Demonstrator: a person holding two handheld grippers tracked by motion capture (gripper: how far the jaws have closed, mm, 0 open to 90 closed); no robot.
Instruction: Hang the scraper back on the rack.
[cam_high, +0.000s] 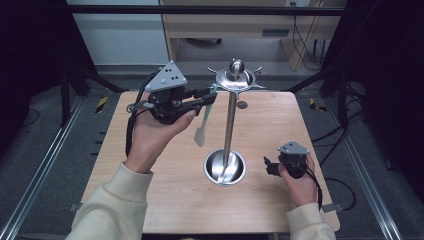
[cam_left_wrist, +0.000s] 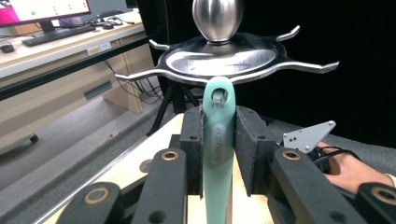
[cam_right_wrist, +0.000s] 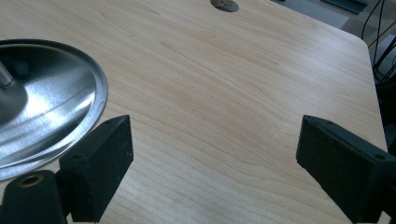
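A steel utensil stand (cam_high: 229, 125) rises from a round base (cam_high: 225, 167) on the wooden table; its top disc (cam_high: 235, 79) carries several hook arms and a knob. My left gripper (cam_high: 212, 96) is raised at the left of the disc, shut on a mint-green spatula (cam_high: 202, 122) that hangs blade down. In the left gripper view the spatula's handle (cam_left_wrist: 218, 149) stands between the pads, its hanging hole just below a hook arm (cam_left_wrist: 219, 79) of the disc. My right gripper (cam_high: 267, 166) rests low at the right of the base, open, with bare table (cam_right_wrist: 210, 107) between its jaws.
A small round hole (cam_high: 242, 104) sits in the tabletop behind the stand. The stand's base rim (cam_right_wrist: 56, 112) lies close to my right gripper's left pad. Wooden furniture (cam_high: 240, 25) and cables stand beyond the table's far edge, and metal rails run along both sides.
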